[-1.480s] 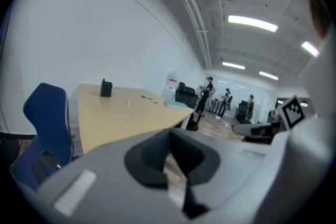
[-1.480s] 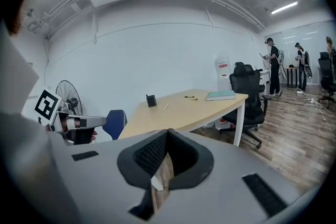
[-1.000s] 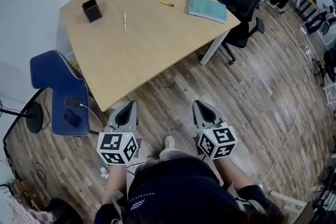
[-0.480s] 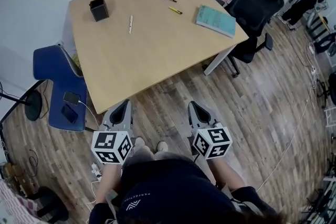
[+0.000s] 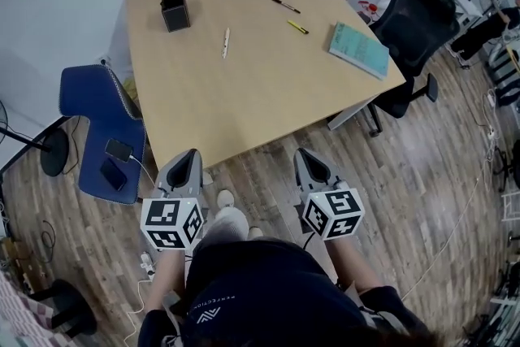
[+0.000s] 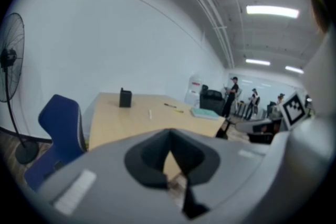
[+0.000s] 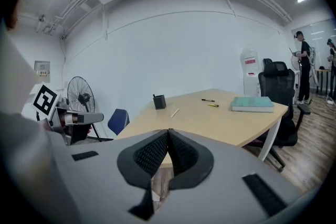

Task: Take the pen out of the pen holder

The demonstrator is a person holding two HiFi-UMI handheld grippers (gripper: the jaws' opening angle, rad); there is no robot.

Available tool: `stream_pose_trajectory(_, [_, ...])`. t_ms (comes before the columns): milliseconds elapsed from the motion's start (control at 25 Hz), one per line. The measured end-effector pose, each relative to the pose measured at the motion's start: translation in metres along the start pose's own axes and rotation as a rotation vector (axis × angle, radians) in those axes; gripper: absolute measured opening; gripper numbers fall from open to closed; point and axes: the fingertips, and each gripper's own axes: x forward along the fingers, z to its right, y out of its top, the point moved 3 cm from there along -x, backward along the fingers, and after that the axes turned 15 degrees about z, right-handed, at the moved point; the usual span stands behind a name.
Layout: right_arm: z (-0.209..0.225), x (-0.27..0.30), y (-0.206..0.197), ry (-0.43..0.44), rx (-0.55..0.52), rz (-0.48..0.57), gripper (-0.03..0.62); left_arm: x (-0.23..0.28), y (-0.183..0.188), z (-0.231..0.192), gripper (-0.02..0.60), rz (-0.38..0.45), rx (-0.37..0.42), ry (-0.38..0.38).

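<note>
Just short of the table edge, left gripper and right gripper hover over open floor (jaws pressed together)

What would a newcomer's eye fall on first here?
The grey left gripper and right gripper, both shut and empty, fill the foreground short of the light wooden table. On it, a black square pen holder stands far left, a teal book at the right edge.

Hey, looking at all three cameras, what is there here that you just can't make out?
- Inside of the pen holder: too small and dark in head view; its wall hides it in both gripper views.
- Book cover print: too small in every view.
- White pen, capped or not: too small, all views.
</note>
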Motion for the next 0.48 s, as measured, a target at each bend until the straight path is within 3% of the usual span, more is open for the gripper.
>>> stream_pose_trajectory(480, [-0.039, 0.127, 0.045, 0.156, -0.114, 0.017, 0.002, 0.040, 0.038, -0.094, 0.006, 0.053, -0.034, 0.060])
